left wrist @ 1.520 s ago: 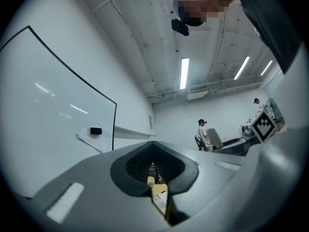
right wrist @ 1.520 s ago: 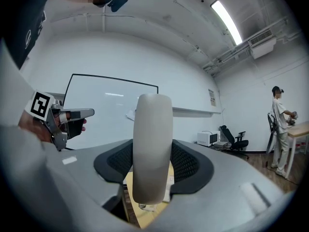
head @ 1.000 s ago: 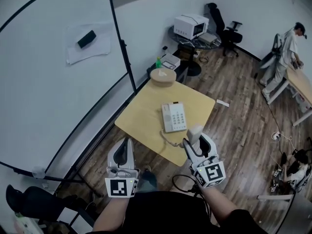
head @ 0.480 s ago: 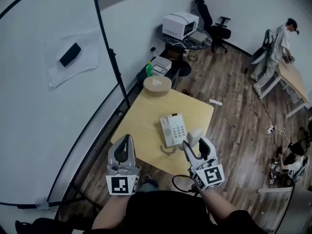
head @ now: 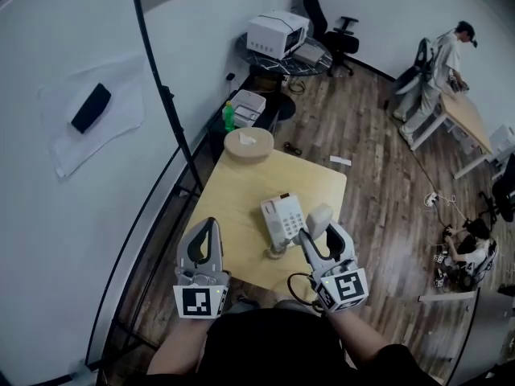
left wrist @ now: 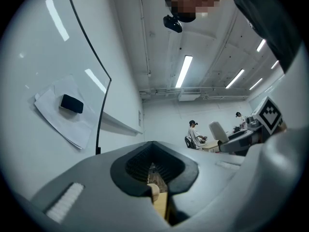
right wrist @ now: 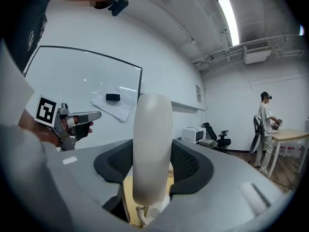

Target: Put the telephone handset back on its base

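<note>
Wood-plank flooring runs across a white-walled room, with a whiteboard (head: 72,215) filling the 9 o'clock side; one dark eraser (head: 91,108) sits on one paper sheet (head: 96,123) stuck to it. At centre stands one square, pale wooden table (head: 233,195). It carries one white phone base (head: 282,219) toward its 5 o'clock edge and one round box (head: 248,145) on its 12 o'clock corner. One coiled cord (head: 278,252) hangs off the near edge just below the base.

At 12 o'clock of the room, one white appliance (head: 276,34) sits on a small dark table beside one black chair (head: 326,22). One green bottle (head: 228,116) stands at 11 o'clock of the round box. Two people are in view: one standing (head: 438,63) at a desk at 2 o'clock, one low down (head: 471,248) at 4 o'clock.

Two grippers show. The left gripper (head: 211,222) has its fingers together on nothing, over the table's 7 o'clock edge. The right gripper (head: 322,230) is clamped on the one handset (head: 319,215), held upright in the air at 3 o'clock of the base, off its cradle.
</note>
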A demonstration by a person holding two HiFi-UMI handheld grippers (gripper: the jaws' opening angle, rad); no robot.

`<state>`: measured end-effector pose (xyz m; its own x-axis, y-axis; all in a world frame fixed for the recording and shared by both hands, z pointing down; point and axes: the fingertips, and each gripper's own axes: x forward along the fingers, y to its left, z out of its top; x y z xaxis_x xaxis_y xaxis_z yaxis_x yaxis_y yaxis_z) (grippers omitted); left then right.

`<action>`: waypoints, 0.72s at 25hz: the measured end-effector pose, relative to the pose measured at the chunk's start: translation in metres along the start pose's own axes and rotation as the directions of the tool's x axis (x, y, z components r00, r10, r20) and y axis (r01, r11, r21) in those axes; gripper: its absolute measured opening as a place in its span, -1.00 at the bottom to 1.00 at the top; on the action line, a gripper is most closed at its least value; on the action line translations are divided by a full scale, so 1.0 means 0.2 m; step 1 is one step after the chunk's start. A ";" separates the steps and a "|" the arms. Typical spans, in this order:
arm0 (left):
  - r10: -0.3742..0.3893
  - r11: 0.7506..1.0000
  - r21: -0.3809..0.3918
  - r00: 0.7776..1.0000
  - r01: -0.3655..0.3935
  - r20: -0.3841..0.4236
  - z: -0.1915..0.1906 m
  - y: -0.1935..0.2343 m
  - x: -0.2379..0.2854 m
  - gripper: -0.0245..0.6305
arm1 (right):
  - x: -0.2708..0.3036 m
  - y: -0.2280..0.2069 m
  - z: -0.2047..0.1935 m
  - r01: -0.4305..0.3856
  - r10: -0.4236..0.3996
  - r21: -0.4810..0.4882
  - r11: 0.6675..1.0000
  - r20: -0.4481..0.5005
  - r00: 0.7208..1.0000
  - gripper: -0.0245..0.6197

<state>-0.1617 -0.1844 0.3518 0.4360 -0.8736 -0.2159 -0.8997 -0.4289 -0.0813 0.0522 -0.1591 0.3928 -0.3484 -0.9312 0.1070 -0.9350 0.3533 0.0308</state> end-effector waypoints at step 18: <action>0.031 0.999 0.030 0.992 -0.028 -0.124 -0.23 0.01 0.18 -0.93 | 0.49 -0.20 -0.36 -0.011 0.022 0.057 0.998 -0.207 0.978 -0.20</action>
<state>-0.1461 -0.2269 0.3891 0.4069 -0.9084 -0.0961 -0.9117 -0.3974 -0.1044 0.0600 -0.2573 0.4738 -0.3478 -0.8845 0.3109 -0.9335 0.3575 -0.0272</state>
